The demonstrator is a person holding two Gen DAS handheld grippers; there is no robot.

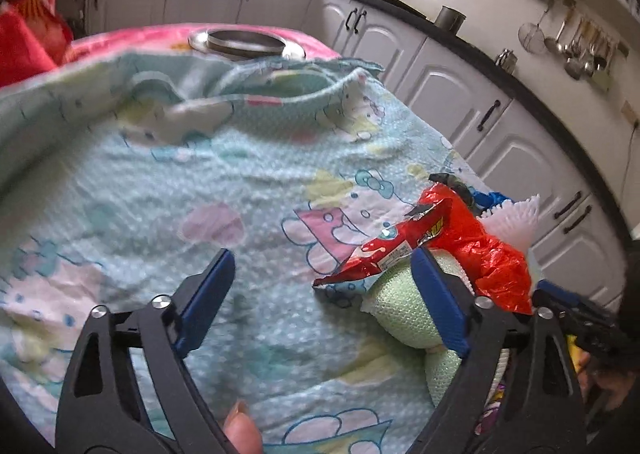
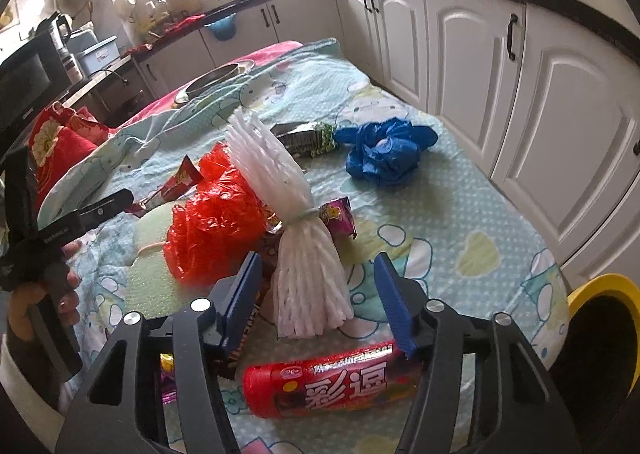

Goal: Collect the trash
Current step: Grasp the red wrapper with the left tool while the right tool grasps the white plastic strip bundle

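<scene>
Trash lies on a table under a light blue cartoon cloth point(image 2: 460, 190). My right gripper point(image 2: 318, 288) is open, its jaws on either side of a white foam net sleeve point(image 2: 296, 238). Below it lies a red candy tube point(image 2: 332, 384). A crumpled red plastic bag point(image 2: 212, 222), a crumpled blue bag point(image 2: 386, 150), a dark green-ended wrapper point(image 2: 308, 138) and a purple wrapper point(image 2: 340, 218) lie around. My left gripper point(image 1: 324, 286) is open and empty over the cloth; a red snack wrapper point(image 1: 384, 254) and a green foam net point(image 1: 396, 306) lie by its right finger.
A yellow-rimmed bin point(image 2: 600, 334) stands at the table's right edge. A steel plate with a ring point(image 1: 248, 44) sits at the far end. A red cushion point(image 2: 60, 146) lies to the left. White kitchen cabinets point(image 2: 560, 114) run along the right side.
</scene>
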